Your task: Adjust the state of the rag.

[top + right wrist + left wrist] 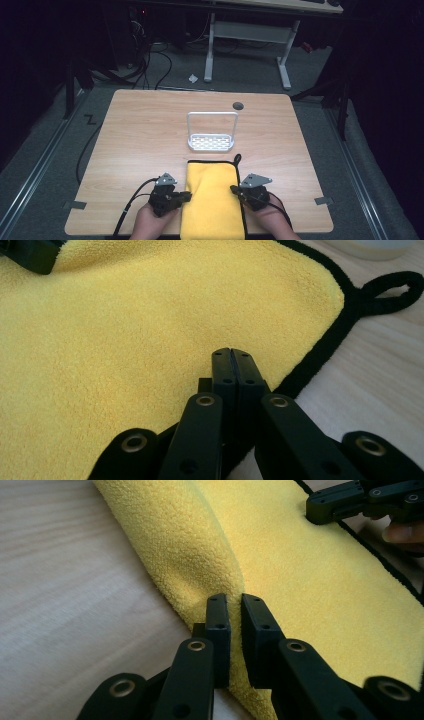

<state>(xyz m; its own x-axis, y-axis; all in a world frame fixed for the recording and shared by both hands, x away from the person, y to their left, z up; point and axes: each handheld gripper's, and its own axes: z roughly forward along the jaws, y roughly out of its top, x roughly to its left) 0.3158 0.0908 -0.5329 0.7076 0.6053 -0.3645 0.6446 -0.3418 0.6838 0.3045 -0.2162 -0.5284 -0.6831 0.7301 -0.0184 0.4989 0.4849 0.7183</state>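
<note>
A yellow towel with black edging is laid folded on the wooden counter, at the near edge, between the two hands. The left tongs are placed at the towel's left side; in the left gripper view their jaws are seen nearly together, pinched on the raised folded edge of the towel, which is lifted slightly off the counter there. The right tongs are held at the towel's right border; in the right gripper view the jaws are seen pressed fully together above the black edging, and whether cloth is caught between them cannot be told. A black hanging loop is seen at the towel's far right corner. Beyond the towel, a white rack with a tall handle is set upright near the middle of the counter, just apart from the cloth.
</note>
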